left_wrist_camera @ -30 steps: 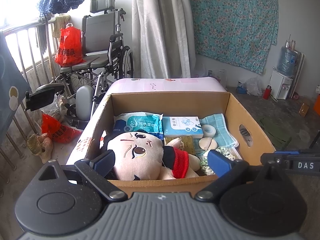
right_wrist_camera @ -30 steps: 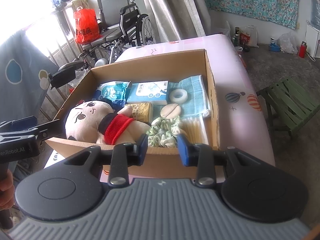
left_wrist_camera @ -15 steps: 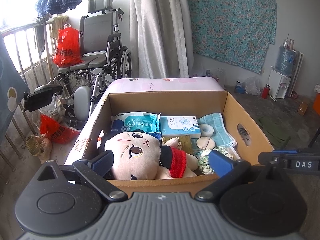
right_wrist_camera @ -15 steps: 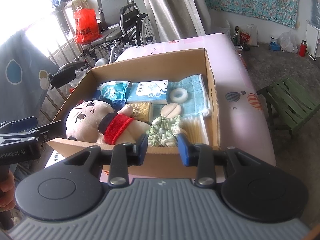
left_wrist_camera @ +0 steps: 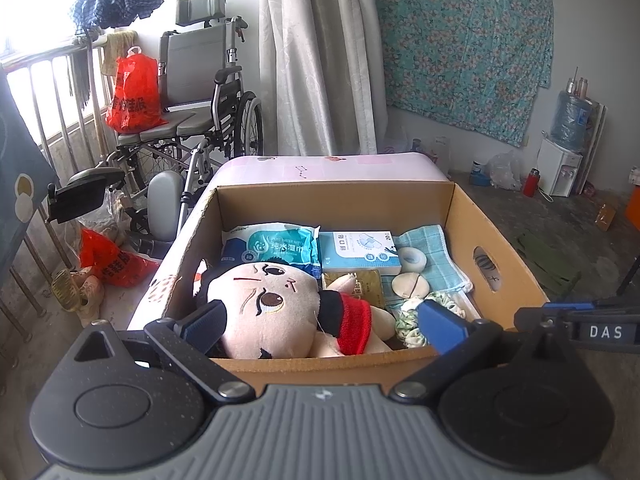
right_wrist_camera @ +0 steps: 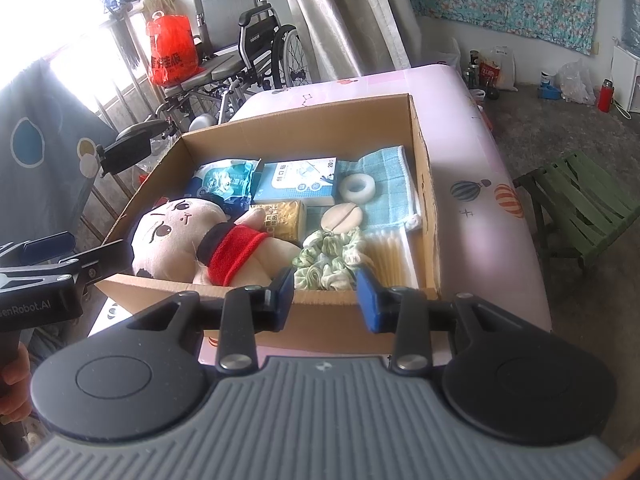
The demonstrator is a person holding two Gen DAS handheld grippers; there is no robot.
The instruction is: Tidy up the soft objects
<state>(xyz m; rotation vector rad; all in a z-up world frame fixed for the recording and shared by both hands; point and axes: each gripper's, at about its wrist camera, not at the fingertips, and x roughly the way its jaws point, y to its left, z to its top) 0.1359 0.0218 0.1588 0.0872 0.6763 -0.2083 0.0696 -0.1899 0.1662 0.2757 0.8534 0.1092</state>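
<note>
**Grippers both open at near edge of box, nothing held**

Box [left_wrist_camera: 492, 240] is open cardboard, sitting on a pink table [right_wrist_camera: 480, 184]; all the soft stuff is inside it.

Left gripper [left_wrist_camera: 320, 316]: jaws spread wide, empty; it hangs over the near wall of the box, with the plush doll showing between the fingers; no contact visible.
Right gripper [right_wrist_camera: 325, 286]: jaws partly apart, empty; it sits at the near wall just in front of the green scrunchie; pads touch nothing.

Contents, seen from the near side:
- plush doll [left_wrist_camera: 276, 308] lying on its side at near left, head to the left, red band around its middle; takes up most of the left half
- green scrunchie [right_wrist_camera: 328, 258] near centre-right, just right of the doll
- cotton swabs [right_wrist_camera: 390, 256] in a clear pack at near right, beside the scrunchie
- round beige pad [right_wrist_camera: 343, 218] just beyond the scrunchie
- gold packet [right_wrist_camera: 282, 220] in the middle, doll's arm resting on it
- wet wipes pack [left_wrist_camera: 276, 246] at far left; mask box [left_wrist_camera: 360, 252] far centre
- tape roll [right_wrist_camera: 357, 188] on the blue towel [right_wrist_camera: 384, 188] along the far right wall

Person's hand [right_wrist_camera: 12, 380] grips the left gripper's handle at the left edge of the right wrist view.
</note>
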